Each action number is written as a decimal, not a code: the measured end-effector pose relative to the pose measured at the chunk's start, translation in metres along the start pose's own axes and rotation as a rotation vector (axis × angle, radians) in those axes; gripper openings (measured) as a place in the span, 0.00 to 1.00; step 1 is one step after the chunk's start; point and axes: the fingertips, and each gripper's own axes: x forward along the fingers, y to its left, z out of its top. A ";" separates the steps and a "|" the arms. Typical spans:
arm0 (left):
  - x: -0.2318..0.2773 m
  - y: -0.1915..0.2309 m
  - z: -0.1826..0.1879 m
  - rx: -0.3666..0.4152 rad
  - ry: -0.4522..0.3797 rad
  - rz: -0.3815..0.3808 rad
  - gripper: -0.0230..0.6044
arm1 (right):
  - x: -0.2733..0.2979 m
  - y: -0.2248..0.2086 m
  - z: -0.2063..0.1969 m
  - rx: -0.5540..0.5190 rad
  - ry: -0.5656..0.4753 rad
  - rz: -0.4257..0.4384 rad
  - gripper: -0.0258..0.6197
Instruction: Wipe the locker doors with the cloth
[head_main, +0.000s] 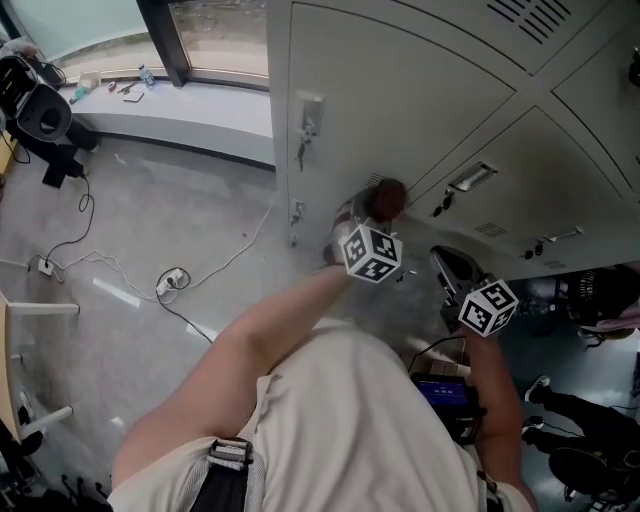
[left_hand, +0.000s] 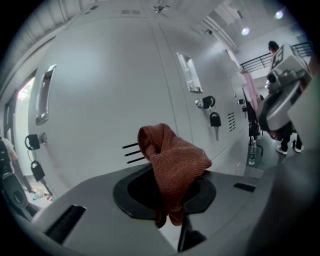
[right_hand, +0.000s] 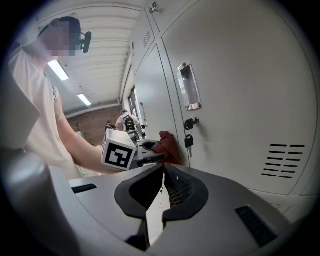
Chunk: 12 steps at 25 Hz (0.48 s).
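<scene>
A rust-red cloth (left_hand: 172, 162) is bunched between the jaws of my left gripper (left_hand: 167, 200), which is shut on it. In the head view the cloth (head_main: 388, 197) sits against the grey locker door (head_main: 400, 110), ahead of the left gripper (head_main: 375, 222) and its marker cube. The right gripper view shows the cloth (right_hand: 167, 141) close beside a key (right_hand: 189, 141) hanging from the door's lock. My right gripper (right_hand: 162, 169) is shut with nothing in it; it hovers a little right of the left one, near the lockers (head_main: 447, 265).
Recessed handles (right_hand: 189, 93), locks with hanging keys (left_hand: 215, 120) and vent slots (right_hand: 282, 160) stick out of the doors. Cables and a power strip (head_main: 172, 280) lie on the floor to the left. A window sill (head_main: 150, 95) runs behind. Bags and shoes (head_main: 590, 300) sit at the right.
</scene>
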 end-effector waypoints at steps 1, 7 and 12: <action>0.002 -0.011 0.007 0.007 -0.006 -0.023 0.15 | -0.003 -0.003 0.000 0.000 -0.002 -0.001 0.07; -0.017 0.009 0.051 -0.097 -0.086 0.016 0.15 | -0.015 -0.017 0.004 0.007 -0.017 -0.008 0.07; -0.042 0.097 0.010 -0.270 -0.043 0.205 0.15 | -0.002 -0.011 -0.001 0.010 -0.004 0.023 0.07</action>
